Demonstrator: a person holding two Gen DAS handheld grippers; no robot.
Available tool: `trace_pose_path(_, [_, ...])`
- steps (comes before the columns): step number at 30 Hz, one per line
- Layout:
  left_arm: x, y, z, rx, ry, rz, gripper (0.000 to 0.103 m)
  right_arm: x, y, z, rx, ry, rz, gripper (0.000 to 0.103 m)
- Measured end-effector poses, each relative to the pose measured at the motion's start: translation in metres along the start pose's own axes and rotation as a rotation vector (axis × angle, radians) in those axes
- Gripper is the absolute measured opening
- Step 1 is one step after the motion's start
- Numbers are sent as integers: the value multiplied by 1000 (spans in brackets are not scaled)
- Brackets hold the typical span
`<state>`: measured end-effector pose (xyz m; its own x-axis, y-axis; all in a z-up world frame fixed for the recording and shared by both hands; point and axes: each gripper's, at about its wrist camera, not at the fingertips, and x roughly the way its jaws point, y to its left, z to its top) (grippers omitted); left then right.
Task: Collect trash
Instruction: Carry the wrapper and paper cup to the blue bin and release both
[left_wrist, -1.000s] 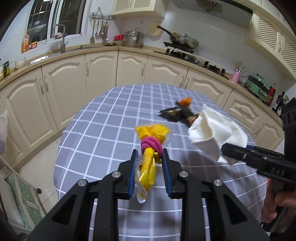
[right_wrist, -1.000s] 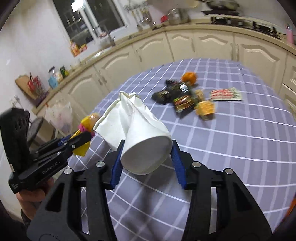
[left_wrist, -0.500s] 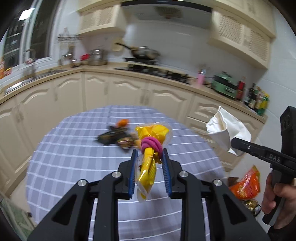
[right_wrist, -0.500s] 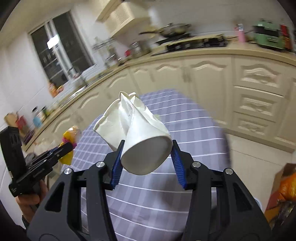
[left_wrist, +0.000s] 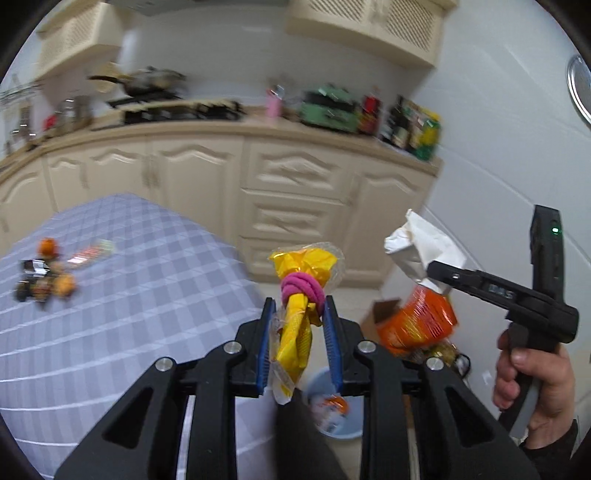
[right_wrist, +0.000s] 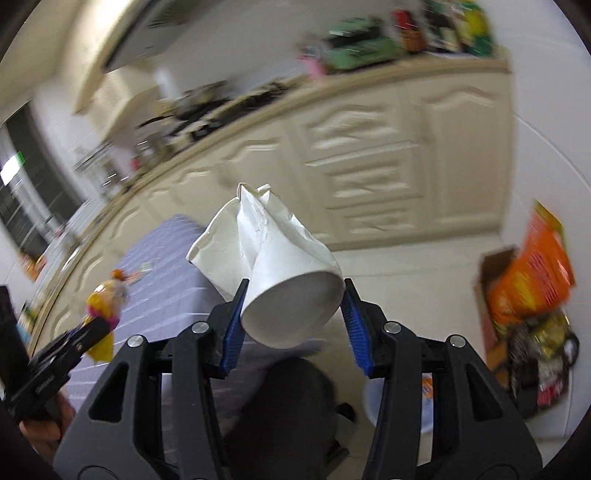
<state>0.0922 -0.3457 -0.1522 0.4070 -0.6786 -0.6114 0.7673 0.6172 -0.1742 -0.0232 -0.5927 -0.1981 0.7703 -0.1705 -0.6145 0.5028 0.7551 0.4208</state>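
Past the table (left_wrist: 110, 295) edge, you hold the yellow wrapper (left_wrist: 295, 332) pinched in your left gripper (left_wrist: 299, 343) and the crushed cup (right_wrist: 280, 280) clamped in your right gripper (right_wrist: 293, 328), both probably bound for the blue bin (left_wrist: 332, 406) below.

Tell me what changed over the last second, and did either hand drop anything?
Both hands swung off the table toward the floor by the cabinets; a blue bin and orange bag now show below. Nothing dropped: the left gripper still clamps the yellow wrapper, the right gripper still holds the crushed cup. Remaining litter stays on the table.
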Motion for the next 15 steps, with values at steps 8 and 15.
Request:
trace_pose_path(8, [93, -64, -36, 78, 199, -89, 24, 33, -89, -41, 173, 126, -96, 47])
trace_pose_path(15, [171, -80, -75, 89, 383, -116, 24, 60, -128, -64, 274, 206, -131, 48])
